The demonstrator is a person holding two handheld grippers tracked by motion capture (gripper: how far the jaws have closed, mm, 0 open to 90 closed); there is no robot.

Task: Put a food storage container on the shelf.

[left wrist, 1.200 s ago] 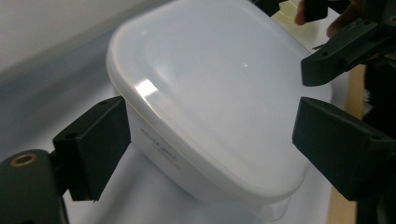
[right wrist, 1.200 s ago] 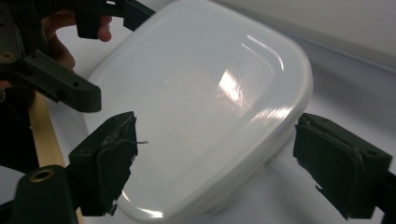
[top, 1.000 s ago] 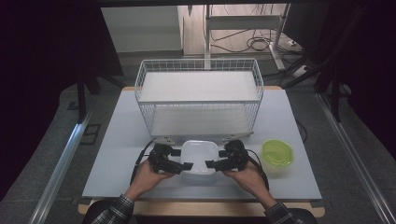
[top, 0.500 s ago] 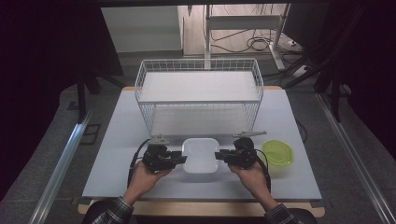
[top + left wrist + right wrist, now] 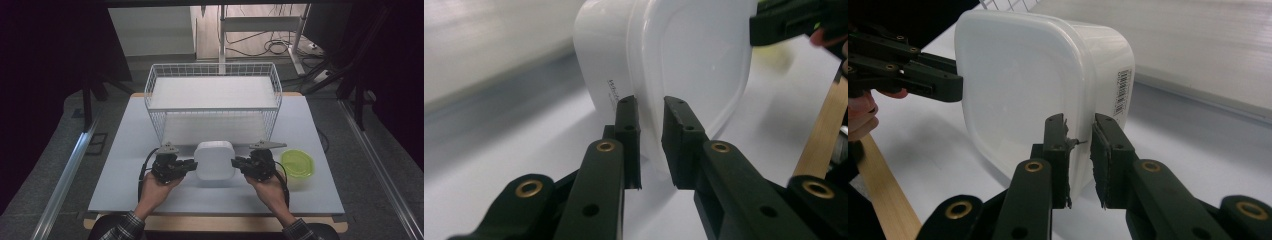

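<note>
A white plastic container (image 5: 214, 160) is tipped up near the table's front edge, its rimmed face turned toward the person. My left gripper (image 5: 189, 166) is at its left side and my right gripper (image 5: 238, 163) at its right. In the left gripper view the left gripper (image 5: 651, 135) has just closed and pinches the thin rim of the container (image 5: 689, 60). In the right gripper view the right gripper (image 5: 1079, 145) has just been closing and clamps the opposite rim of the container (image 5: 1018, 80). The left gripper's fingers (image 5: 923, 75) show beyond it.
A white wire basket (image 5: 212, 107) stands behind the container at the table's middle. A green round lid or dish (image 5: 297, 164) lies to the right of my right gripper. The pale table (image 5: 125, 150) has a wooden front edge (image 5: 883, 190).
Both grippers moved from over the container to its two sides and closed on its rim. The container went from lying flat to tipped up, a little farther from the person.
</note>
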